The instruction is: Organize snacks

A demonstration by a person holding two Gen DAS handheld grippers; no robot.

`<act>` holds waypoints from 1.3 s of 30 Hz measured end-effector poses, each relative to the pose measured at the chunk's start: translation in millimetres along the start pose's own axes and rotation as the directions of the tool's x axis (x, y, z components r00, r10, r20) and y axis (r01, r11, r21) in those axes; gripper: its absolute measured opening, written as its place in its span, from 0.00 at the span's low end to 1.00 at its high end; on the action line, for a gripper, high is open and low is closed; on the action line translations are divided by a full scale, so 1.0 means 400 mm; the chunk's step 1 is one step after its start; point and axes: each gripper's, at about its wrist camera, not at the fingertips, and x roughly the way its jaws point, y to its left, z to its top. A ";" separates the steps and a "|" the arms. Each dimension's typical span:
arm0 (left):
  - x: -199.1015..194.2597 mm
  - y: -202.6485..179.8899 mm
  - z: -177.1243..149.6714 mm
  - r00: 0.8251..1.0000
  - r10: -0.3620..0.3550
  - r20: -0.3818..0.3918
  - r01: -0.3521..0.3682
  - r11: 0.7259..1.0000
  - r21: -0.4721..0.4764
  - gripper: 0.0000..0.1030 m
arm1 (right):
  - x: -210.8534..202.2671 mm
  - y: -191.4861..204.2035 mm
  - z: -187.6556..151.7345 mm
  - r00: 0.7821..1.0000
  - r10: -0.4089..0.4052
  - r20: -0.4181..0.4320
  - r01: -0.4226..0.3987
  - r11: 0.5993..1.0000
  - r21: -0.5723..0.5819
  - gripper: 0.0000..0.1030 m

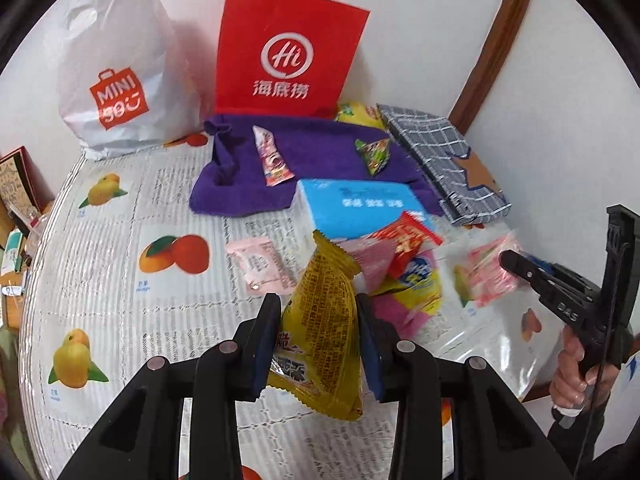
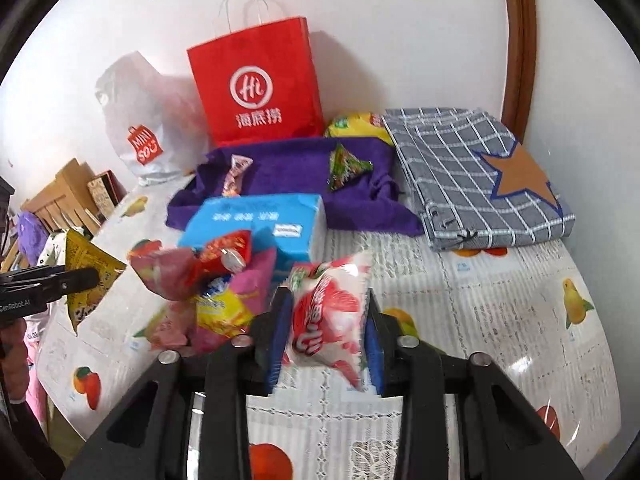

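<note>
Yellow snack packet (image 1: 320, 332) clamped in left hand-held gripper (image 1: 318, 346), red-white snack packet (image 2: 328, 320) clamped in right hand-held gripper (image 2: 326, 334)

Glossy yellow foil packet (image 1: 324, 344), fuzzy purple cloth (image 1: 316, 152), matt red paper bag (image 1: 288, 52), shiny plastic table cover (image 1: 100, 264).

Yellow snack pkt (image 1: 324, 320), dark print, upright, pinched in left claw (image 1: 318, 344), off the table. Red-white pkt (image 2: 332, 316) pinched in right claw (image 2: 326, 338), also lifted. Loose pile of pkts (image 2: 212, 292) (red, pink, yellow) on table (image 2: 500, 320) by blue box. 2 small pkts lie on purple cloth (image 2: 288, 172): pink stick (image 1: 274, 158), green triangle (image 1: 376, 154).
</note>
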 end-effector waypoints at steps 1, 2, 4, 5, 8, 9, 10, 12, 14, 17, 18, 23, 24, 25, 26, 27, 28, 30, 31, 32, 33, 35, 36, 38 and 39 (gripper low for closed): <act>-0.006 -0.009 0.007 1.000 -0.004 0.005 0.004 1.000 0.004 0.34 | -0.001 0.004 0.007 1.000 0.008 -0.005 -0.008 1.000 0.005 0.07; -0.009 -0.017 0.012 1.000 -0.004 0.010 0.004 1.000 0.010 0.34 | -0.003 0.008 0.014 1.000 0.009 0.000 -0.009 1.000 0.012 0.07; -0.013 -0.031 0.020 1.000 -0.005 0.018 0.005 1.000 0.022 0.34 | 0.002 0.017 0.023 1.000 0.014 0.005 -0.014 1.000 -0.004 0.07; -0.013 -0.038 0.025 1.000 -0.006 0.020 0.005 1.000 0.028 0.34 | 0.012 0.021 0.026 1.000 0.004 -0.010 -0.004 1.000 -0.014 0.07; -0.015 -0.051 0.032 1.000 -0.007 0.025 0.007 1.000 0.030 0.34 | 0.026 0.017 0.017 0.999 0.009 -0.033 -0.010 1.000 -0.023 0.08; -0.016 -0.055 0.033 1.000 -0.009 0.026 0.008 0.999 0.032 0.34 | 0.029 0.013 0.009 0.999 0.009 -0.039 -0.011 1.000 -0.029 0.14; -0.016 -0.059 0.035 1.000 -0.012 0.027 0.011 0.999 0.035 0.34 | 0.033 0.011 0.004 0.999 0.010 -0.044 -0.012 0.999 -0.036 0.21; -0.010 -0.065 0.038 1.000 -0.015 0.022 0.014 0.999 0.038 0.34 | 0.050 0.002 -0.011 0.999 -0.007 -0.048 0.005 0.999 -0.050 0.46; 0.001 -0.068 0.038 1.000 -0.013 0.011 0.013 0.999 0.041 0.34 | 0.075 -0.010 -0.024 0.997 -0.034 -0.066 0.031 0.998 -0.050 0.48; 0.016 -0.066 0.036 1.000 -0.014 -0.005 0.014 0.999 0.038 0.34 | 0.120 -0.034 -0.040 0.992 -0.051 -0.112 0.048 0.998 -0.030 0.49; 0.022 -0.066 0.036 1.000 -0.012 -0.009 0.013 0.999 0.038 0.34 | 0.133 -0.041 -0.045 0.991 -0.050 -0.124 0.048 0.999 -0.024 0.50; 0.052 -0.055 0.043 0.999 -0.009 -0.033 0.010 1.000 0.026 0.34 | 0.203 -0.068 -0.061 0.983 -0.052 -0.177 0.051 0.999 -0.008 0.51; 0.056 -0.054 0.044 0.999 -0.008 -0.035 0.009 1.000 0.025 0.34 | 0.216 -0.069 -0.063 0.981 -0.042 -0.187 0.041 0.999 -0.007 0.51; 0.062 -0.052 0.046 0.999 -0.008 -0.039 0.009 1.000 0.024 0.34 | 0.224 -0.068 -0.065 0.981 -0.036 -0.191 0.035 0.999 -0.009 0.51; 0.066 -0.051 0.047 0.999 -0.008 -0.041 0.009 1.000 0.024 0.34 | 0.230 -0.065 -0.067 0.982 -0.034 -0.185 0.031 0.999 -0.018 0.53; 0.072 -0.050 0.049 0.999 -0.008 -0.045 0.009 1.000 0.023 0.34 | 0.232 -0.062 -0.069 0.984 -0.043 -0.175 0.039 0.999 -0.028 0.53; 0.075 -0.050 0.050 0.999 -0.008 -0.047 0.009 1.000 0.023 0.34 | 0.234 -0.059 -0.070 0.984 -0.050 -0.168 0.045 0.998 -0.036 0.53; 0.083 -0.051 0.053 0.999 -0.009 -0.052 0.011 1.000 0.024 0.34 | 0.240 -0.053 -0.073 0.985 -0.061 -0.160 0.054 0.997 -0.052 0.52; 0.085 -0.051 0.055 0.999 -0.009 -0.053 0.011 1.000 0.026 0.34 | 0.242 -0.049 -0.073 0.986 -0.057 -0.157 0.048 0.997 -0.061 0.49; 0.088 -0.053 0.055 0.999 -0.008 -0.054 0.009 1.000 0.027 0.34 | 0.242 -0.044 -0.076 0.986 -0.049 -0.158 0.037 0.996 -0.076 0.45; 0.089 -0.053 0.056 0.998 -0.008 -0.055 0.009 1.000 0.029 0.34 | 0.239 -0.037 -0.079 0.986 -0.064 -0.155 0.049 0.994 -0.103 0.41; 0.090 -0.056 0.055 0.998 -0.007 -0.055 0.009 0.999 0.031 0.34 | 0.233 -0.024 -0.084 0.986 -0.079 -0.145 0.058 0.988 -0.144 0.36; 0.090 -0.056 0.056 0.998 -0.008 -0.056 0.010 1.000 0.029 0.34 | 0.229 -0.018 -0.086 0.987 -0.084 -0.140 0.061 0.985 -0.160 0.33; 0.093 -0.059 0.055 0.998 -0.010 -0.058 0.012 0.999 0.033 0.34 | 0.219 -0.014 -0.085 0.987 -0.079 -0.136 0.053 0.982 -0.182 0.31; 0.094 -0.060 0.055 0.998 -0.009 -0.059 0.011 0.999 0.034 0.34 | 0.213 -0.019 -0.083 0.988 -0.062 -0.140 0.037 0.984 -0.173 0.31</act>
